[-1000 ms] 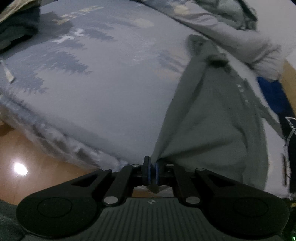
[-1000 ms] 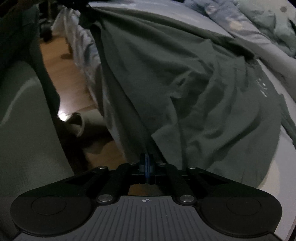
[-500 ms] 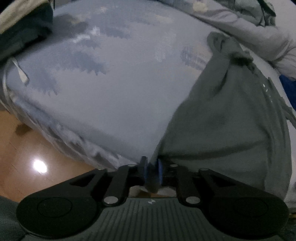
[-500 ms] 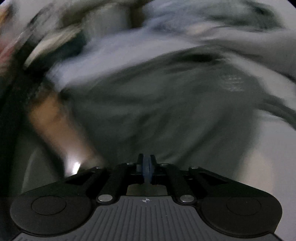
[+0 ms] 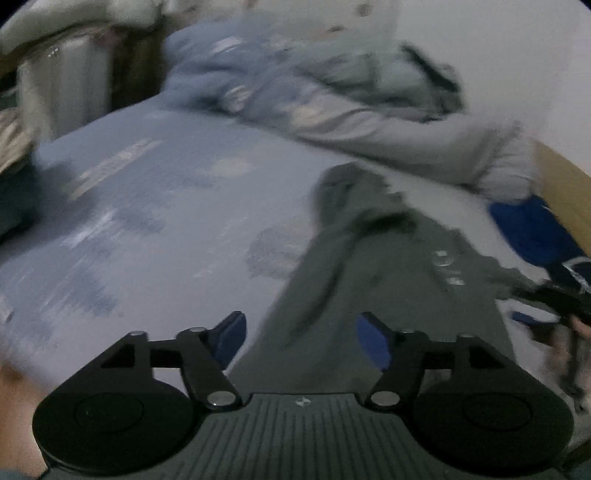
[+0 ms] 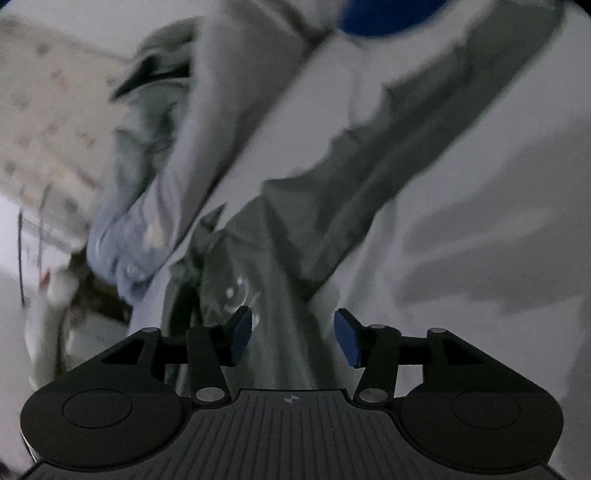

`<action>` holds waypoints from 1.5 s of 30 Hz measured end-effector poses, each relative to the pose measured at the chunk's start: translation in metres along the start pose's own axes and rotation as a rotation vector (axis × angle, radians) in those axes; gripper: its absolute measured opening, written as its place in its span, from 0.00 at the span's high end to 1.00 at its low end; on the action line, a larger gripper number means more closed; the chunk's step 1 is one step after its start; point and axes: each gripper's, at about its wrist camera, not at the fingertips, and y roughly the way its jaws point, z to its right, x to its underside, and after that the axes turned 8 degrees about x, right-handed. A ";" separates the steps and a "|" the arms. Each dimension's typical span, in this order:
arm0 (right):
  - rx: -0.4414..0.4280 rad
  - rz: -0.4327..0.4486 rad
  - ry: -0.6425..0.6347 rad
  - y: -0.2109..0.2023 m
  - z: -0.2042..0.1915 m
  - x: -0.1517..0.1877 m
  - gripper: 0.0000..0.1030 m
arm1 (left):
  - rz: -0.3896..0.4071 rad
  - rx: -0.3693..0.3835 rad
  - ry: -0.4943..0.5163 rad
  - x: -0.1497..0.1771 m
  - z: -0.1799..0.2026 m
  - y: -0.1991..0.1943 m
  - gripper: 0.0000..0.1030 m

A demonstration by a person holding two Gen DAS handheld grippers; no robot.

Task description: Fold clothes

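Observation:
A dark grey-green garment [image 5: 373, 266] lies stretched out on the pale blue patterned bed sheet [image 5: 147, 221]. My left gripper [image 5: 301, 338] hangs just above its near end, jaws opening, and the blue pads do not press the cloth. In the right wrist view the same garment [image 6: 295, 229] runs away from me with a small white print near the left pad. My right gripper [image 6: 293, 336] is over it, jaws opening, pads clear of the fabric. The other gripper [image 5: 554, 306] shows blurred at the left wrist view's right edge.
A crumpled blue-grey duvet [image 5: 332, 96] is heaped at the back of the bed. A bright blue item [image 5: 532, 229] lies at the right, also seen as blue item [image 6: 384, 14]. A wooden bed edge [image 5: 565, 184] runs along the far right. Both views are blurred.
Both grippers were shut on the garment's edge and have let go, jaws now apart. The right gripper swung across and rolled to a new angle; the left lifted and tilted up over the bed.

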 end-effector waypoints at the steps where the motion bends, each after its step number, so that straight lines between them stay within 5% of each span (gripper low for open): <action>1: 0.011 -0.007 0.014 0.013 -0.001 0.001 0.47 | 0.007 0.012 0.035 -0.002 0.007 0.007 0.25; 8: 0.043 0.049 0.092 0.060 -0.004 -0.001 0.54 | -0.006 0.087 0.090 -0.005 0.025 0.057 0.25; 9: 0.058 0.061 0.102 0.064 -0.005 -0.004 0.66 | -0.014 0.094 0.090 -0.005 0.025 0.064 0.25; 10: 0.085 0.067 0.106 0.063 -0.005 -0.007 0.90 | -0.020 0.093 0.097 -0.005 0.025 0.068 0.25; 11: 0.110 0.071 0.100 0.065 -0.004 -0.009 0.97 | -0.029 0.088 0.106 -0.004 0.026 0.072 0.25; 20: 0.233 0.118 -0.082 0.050 -0.015 -0.046 0.96 | -0.134 0.057 0.073 0.013 0.007 0.099 0.25; 26: 0.259 0.056 -0.145 0.051 -0.017 -0.059 0.95 | -0.183 0.030 0.117 0.025 0.005 0.099 0.25; 30: 0.264 0.026 -0.221 0.025 -0.025 -0.050 0.66 | -0.173 0.028 0.115 0.028 0.002 0.092 0.25; 36: 0.305 -0.068 -0.357 -0.049 -0.018 0.009 0.61 | -0.146 0.090 0.125 0.033 0.010 0.079 0.25; 45: 0.378 -0.302 -0.727 -0.132 -0.012 0.158 0.61 | -0.163 0.209 0.235 0.044 0.050 0.074 0.25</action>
